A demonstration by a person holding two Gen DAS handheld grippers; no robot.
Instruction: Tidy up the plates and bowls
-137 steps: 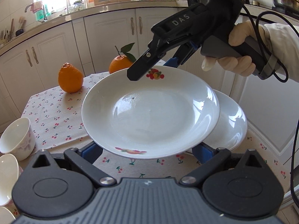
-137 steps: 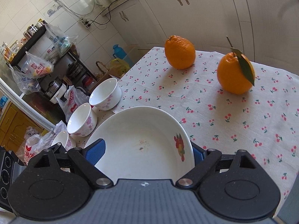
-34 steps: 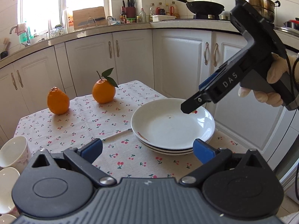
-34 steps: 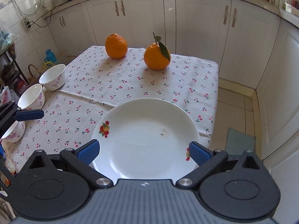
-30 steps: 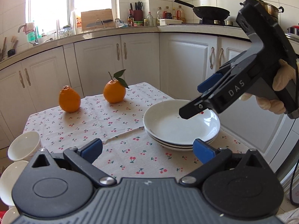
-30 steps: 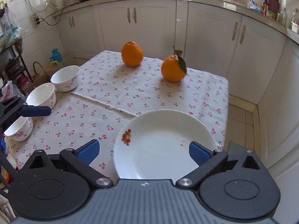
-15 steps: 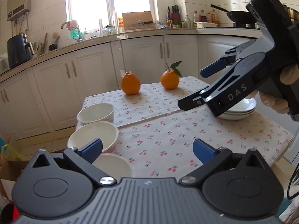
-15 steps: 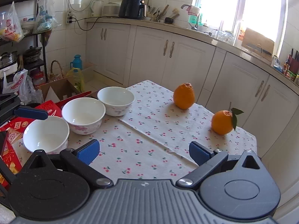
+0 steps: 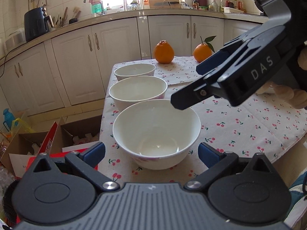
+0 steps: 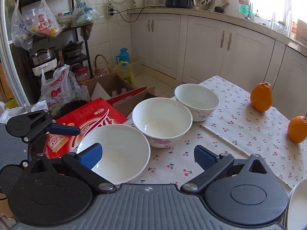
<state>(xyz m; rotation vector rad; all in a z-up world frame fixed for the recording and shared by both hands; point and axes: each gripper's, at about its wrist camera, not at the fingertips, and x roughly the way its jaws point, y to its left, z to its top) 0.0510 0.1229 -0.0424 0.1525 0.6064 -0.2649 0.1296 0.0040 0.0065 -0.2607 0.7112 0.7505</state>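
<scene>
Three white bowls with pink flowers stand in a row along the table's left edge: near bowl [image 9: 156, 132] [image 10: 115, 151], middle bowl [image 9: 138, 92] [image 10: 162, 121], far bowl [image 9: 134, 71] [image 10: 197, 100]. My left gripper [image 9: 151, 152] is open and empty, its fingers on either side of the near bowl, apart from it. My right gripper [image 10: 147, 156] is open and empty, above the cloth beside the near bowl; it also shows in the left wrist view [image 9: 193, 85], above the near bowl's far rim. The plate stack's rim [image 10: 296, 203] shows at the lower right.
Two oranges [image 9: 163, 52] [image 9: 202, 53] sit at the table's far end on the cherry-print cloth [image 9: 239, 122]. Cardboard boxes [image 10: 113, 88], a red box [image 10: 92, 118] and bags lie on the floor left of the table. Cabinets stand behind.
Both grippers let go of the plate on the stack, then swung left to the bowls. The left gripper has closed in on the near bowl; the right gripper has come down beside it.
</scene>
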